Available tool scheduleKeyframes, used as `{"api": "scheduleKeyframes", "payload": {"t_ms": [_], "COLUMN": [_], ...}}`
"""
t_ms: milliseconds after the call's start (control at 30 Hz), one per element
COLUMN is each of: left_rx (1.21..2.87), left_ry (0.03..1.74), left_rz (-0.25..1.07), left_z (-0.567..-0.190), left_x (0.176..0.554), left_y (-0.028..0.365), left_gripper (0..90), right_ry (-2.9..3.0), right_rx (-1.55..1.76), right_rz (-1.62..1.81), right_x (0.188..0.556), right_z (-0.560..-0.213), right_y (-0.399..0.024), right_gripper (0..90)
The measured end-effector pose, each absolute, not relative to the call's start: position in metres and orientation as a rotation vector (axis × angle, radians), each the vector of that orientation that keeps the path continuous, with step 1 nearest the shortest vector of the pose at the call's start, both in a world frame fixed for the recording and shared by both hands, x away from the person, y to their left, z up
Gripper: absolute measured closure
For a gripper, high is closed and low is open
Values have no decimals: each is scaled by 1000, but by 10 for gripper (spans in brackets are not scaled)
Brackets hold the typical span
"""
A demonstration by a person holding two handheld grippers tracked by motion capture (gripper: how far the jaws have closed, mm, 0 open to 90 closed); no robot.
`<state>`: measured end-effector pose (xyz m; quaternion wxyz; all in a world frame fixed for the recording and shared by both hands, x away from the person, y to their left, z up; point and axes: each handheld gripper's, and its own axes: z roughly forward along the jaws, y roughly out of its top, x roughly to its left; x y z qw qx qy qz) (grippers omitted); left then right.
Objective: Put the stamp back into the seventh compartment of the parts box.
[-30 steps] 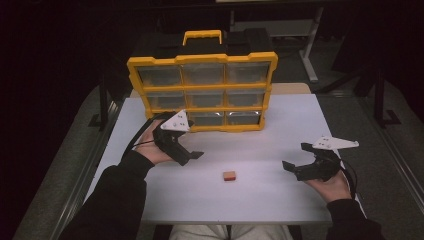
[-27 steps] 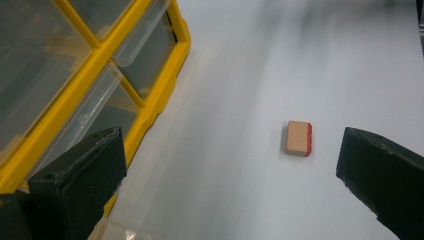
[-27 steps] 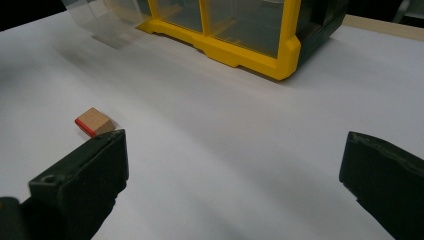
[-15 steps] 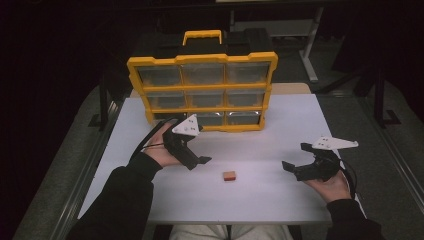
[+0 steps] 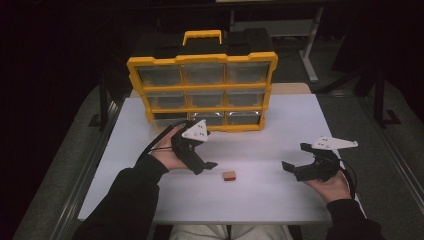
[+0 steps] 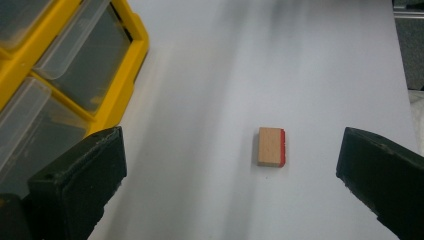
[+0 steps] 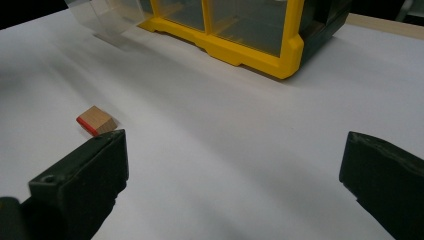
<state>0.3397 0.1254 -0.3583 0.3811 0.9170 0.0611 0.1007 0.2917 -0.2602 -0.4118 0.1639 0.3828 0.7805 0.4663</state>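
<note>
Wooden block, small, with one red face, lies flat on the white desk, near the front and roughly midway between our two hands. We judge the step in hand to be the approach for a pick-up.

Left claw hovers just left of the block, tilted down toward it. In the left gripper view the block sits ahead of and between the two black jaws, a little right of centre; jaws wide apart, nothing held. Right claw hangs low over the desk well to the right of the block, jaws also spread wide and empty; in the right gripper view the block lies off beyond its left jaw.

Yellow drawer organiser stands at the far side of the desk; its clear drawers look shut.

Next move, as we judge it: bring the left claw forward and down so the jaws straddle the block, centre it, then close. Block is short, so the jaws must come almost to the desk surface.
</note>
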Motion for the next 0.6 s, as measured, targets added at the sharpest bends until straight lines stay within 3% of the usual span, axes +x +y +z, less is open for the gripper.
{"api": "scheduleKeyframes", "payload": {"t_ms": [600], "left_rx": [2398], "left_ry": [95], "left_rz": [205], "left_z": [-377], "left_x": [334], "left_y": [102], "left_gripper": [0], "right_ry": [2222], "right_rx": [1088], "right_rz": [1335], "right_x": [291], "right_z": [-411], "right_y": [-260], "right_gripper": [0]}}
